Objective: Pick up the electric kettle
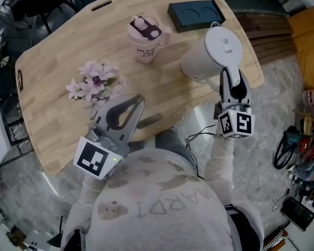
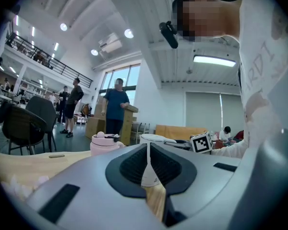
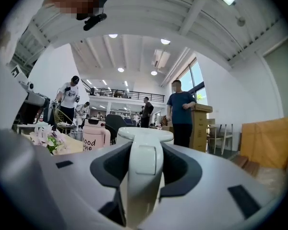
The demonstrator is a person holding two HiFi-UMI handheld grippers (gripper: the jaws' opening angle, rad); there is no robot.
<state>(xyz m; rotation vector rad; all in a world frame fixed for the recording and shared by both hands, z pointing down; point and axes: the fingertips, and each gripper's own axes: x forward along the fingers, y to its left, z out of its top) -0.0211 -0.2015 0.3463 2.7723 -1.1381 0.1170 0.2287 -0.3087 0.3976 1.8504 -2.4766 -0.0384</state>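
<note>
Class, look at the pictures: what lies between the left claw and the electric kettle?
Nothing but bare wooden tabletop, seen in the head view between the left claw and the electric kettle.

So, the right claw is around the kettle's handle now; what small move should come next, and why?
Probably close the right claw on the handle before any lift. The handle stands between its pads, yet no firm squeeze shows, and the electric kettle sits near the table edge, where a loose grip could drop it.
</note>
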